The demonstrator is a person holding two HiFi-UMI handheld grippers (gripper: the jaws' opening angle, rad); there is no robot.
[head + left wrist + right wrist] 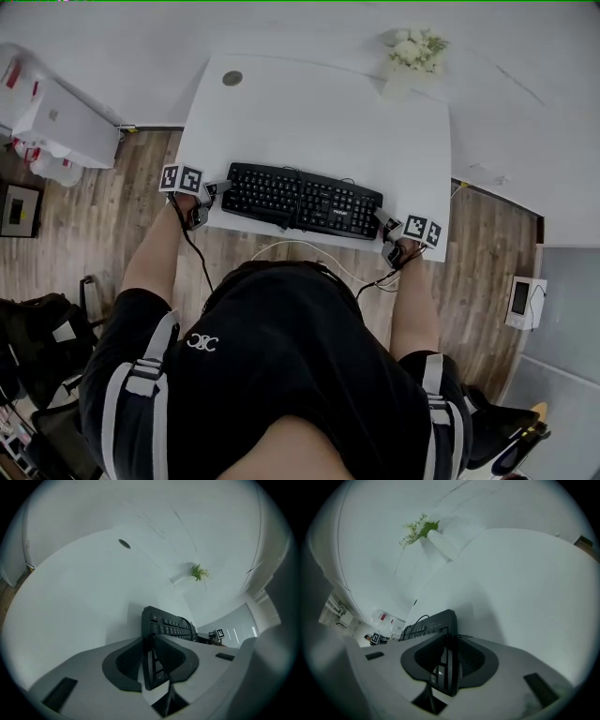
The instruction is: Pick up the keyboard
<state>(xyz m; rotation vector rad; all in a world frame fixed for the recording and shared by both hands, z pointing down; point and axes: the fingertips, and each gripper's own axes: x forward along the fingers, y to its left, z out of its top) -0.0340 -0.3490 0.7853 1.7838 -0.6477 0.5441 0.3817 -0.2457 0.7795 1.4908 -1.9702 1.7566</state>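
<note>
A black keyboard (pixel 302 200) lies along the near edge of the white table (pixel 309 112), its cable looping over its middle. My left gripper (pixel 211 192) is at its left end and my right gripper (pixel 389 230) at its right end. The left gripper view shows the keyboard's (pixel 171 625) end standing edge-on between the left gripper's (pixel 150 658) dark pads, which press on both faces. In the right gripper view the other end of the keyboard (pixel 433 620) sits the same way inside the right gripper (pixel 449 660), pads against it.
A white vase of flowers (pixel 411 56) stands at the table's far right corner and a round cable hole (pixel 232 78) at the far left. A white cable (pixel 291 246) hangs off the near edge. White boxes (pixel 52 117) and bags sit on the wooden floor to the left.
</note>
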